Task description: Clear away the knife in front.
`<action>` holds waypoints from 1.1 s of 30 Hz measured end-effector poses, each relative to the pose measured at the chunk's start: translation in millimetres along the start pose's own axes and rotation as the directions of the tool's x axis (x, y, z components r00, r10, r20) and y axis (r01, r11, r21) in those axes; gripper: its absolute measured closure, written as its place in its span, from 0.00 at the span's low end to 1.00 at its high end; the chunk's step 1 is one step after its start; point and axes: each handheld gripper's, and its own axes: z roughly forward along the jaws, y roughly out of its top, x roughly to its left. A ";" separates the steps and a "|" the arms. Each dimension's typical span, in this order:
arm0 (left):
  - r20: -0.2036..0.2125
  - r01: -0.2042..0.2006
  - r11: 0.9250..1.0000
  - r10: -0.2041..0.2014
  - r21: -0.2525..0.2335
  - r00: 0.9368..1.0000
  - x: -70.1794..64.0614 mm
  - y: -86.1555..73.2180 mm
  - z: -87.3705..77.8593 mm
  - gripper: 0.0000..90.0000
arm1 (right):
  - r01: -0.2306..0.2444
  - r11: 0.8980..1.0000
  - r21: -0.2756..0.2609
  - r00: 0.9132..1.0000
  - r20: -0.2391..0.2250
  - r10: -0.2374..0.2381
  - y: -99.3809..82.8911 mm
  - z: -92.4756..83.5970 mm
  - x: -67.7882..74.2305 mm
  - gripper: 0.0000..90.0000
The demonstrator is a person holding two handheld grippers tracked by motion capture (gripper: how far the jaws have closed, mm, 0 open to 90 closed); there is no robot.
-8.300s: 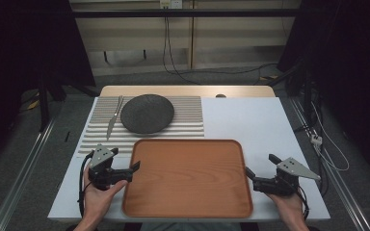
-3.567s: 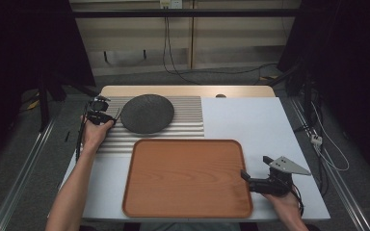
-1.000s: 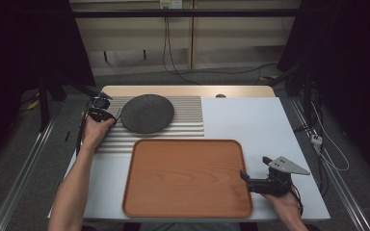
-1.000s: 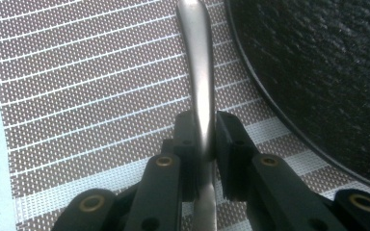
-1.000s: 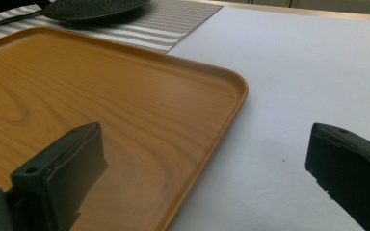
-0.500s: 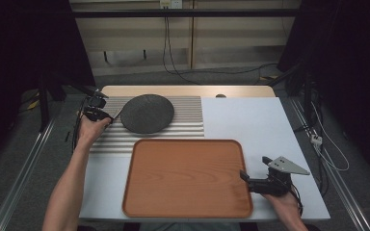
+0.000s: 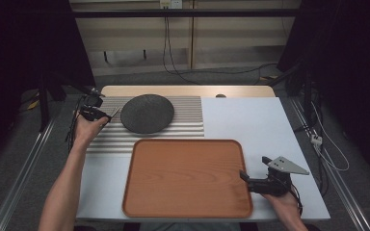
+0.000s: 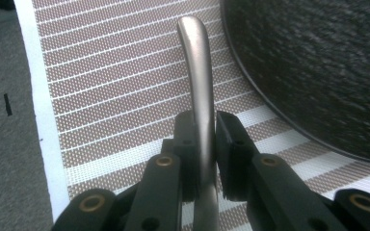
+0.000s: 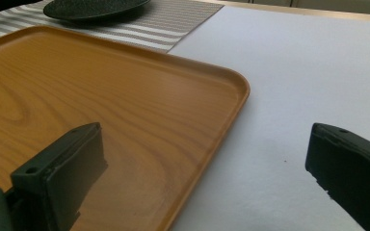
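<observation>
Fork [image 8: 198, 82] handle is pinched tight in the left hand-held gripper [image 8: 205, 144], sticking out over the striped placemat [image 8: 125, 86] just beside the dark plate [image 8: 318, 67]. Right hand-held gripper [image 9: 202, 173] sits wide open, straddling the wooden tray [image 9: 125, 106] edge on the counter [image 9: 308, 72].

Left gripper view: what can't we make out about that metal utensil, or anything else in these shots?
- Utensil: its working end is cut off by the bottom edge of the left gripper view, behind the left claw shut on its handle; too small in the high view.
- Plate: cut off by the frame edges here.
- Right claw: open over the tray rim; contact unclear.
</observation>
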 end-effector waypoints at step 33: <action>0.073 -0.123 0.978 0.136 -0.166 0.988 -66.2 -29.8 -48.5 0.89 | 0.006 1.000 -0.002 1.000 0.005 -0.006 0.3 -1.1 1.0 0.00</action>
